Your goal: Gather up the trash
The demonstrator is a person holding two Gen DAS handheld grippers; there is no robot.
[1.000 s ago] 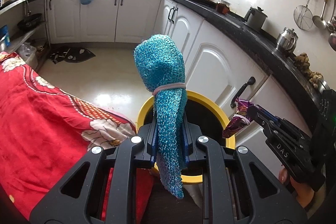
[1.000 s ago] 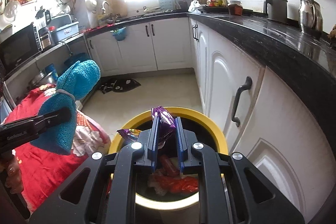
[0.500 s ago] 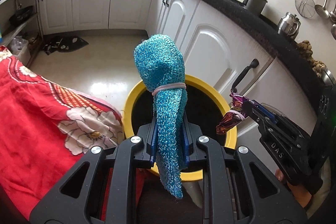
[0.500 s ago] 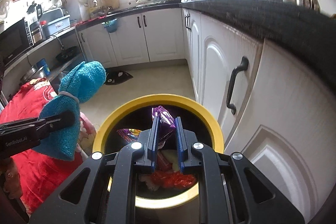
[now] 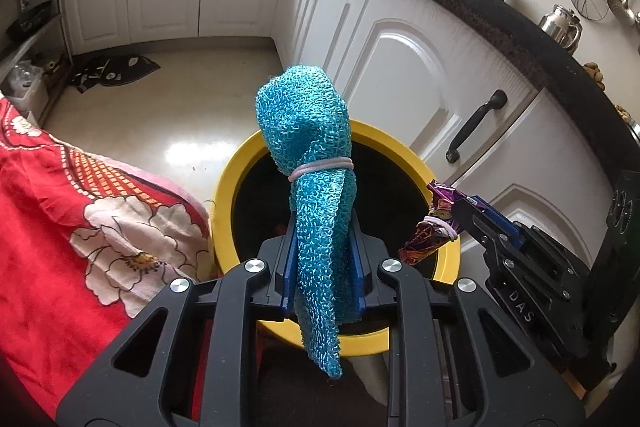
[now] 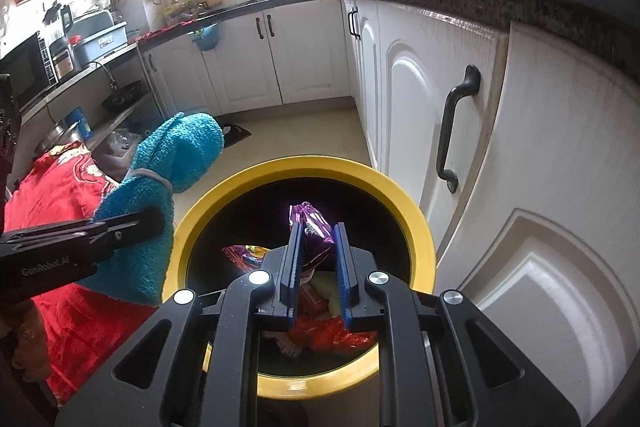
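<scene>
Gripping a blue mesh scrubber [image 5: 316, 187], our left gripper [image 5: 322, 267] hangs above the yellow-rimmed bin [image 5: 230, 187]; our right gripper [image 6: 318, 267] pinches a purple wrapper [image 6: 314, 227] over it. Cream floor [image 5: 160, 115], white cabinets [image 5: 400, 67] around. Only the right-wrist view shows what looks like red trash [image 6: 332, 335] inside.

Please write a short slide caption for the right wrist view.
Right gripper holds a purple wrapper above the yellow bin.
</scene>
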